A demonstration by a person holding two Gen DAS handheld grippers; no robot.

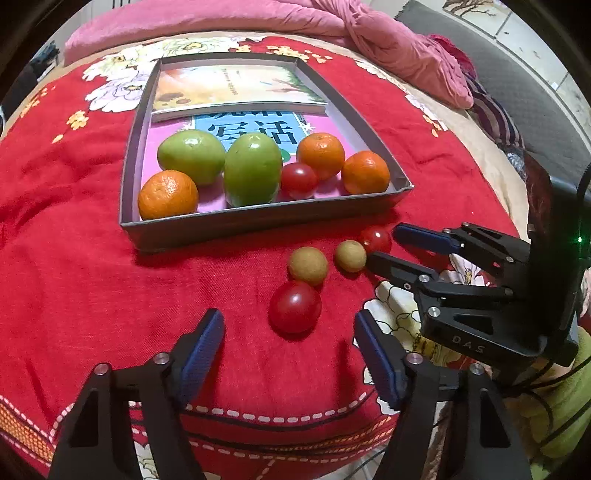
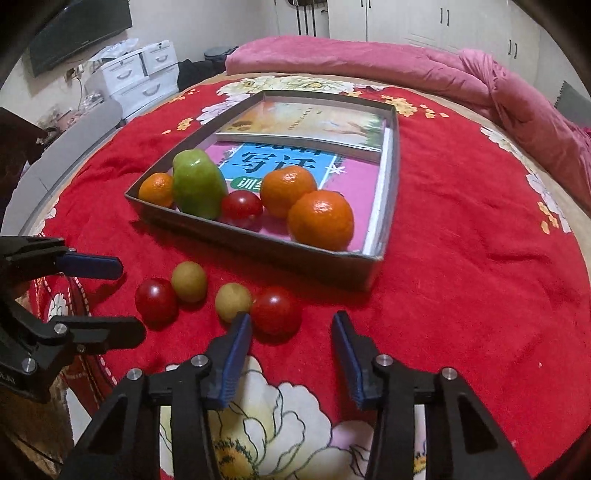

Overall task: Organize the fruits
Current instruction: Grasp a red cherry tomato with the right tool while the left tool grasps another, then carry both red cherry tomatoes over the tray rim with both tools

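Two red tomatoes and two small tan fruits lie on the red flowered cloth in front of a grey shallow box [image 1: 258,219]. The nearer tomato [image 1: 294,307] sits at the tips of my left gripper [image 1: 288,320], which is open and clear of it on both sides. Beside it are the tan fruits [image 1: 307,265] [image 1: 350,255]. The other tomato [image 2: 276,310] lies between the tips of my right gripper [image 2: 291,321]. Its left pad is close to the fruit and its right pad stands apart, so it is open. The box holds two green fruits [image 1: 252,170], three oranges [image 1: 168,194] and one tomato [image 1: 298,180].
Two books [image 1: 236,90] lie flat in the box under and behind the fruit. A pink blanket [image 1: 369,33] is bunched along the far edge of the bed. White drawers [image 2: 140,77] stand beyond the bed at the left. The two grippers point toward each other with the loose fruit between them.
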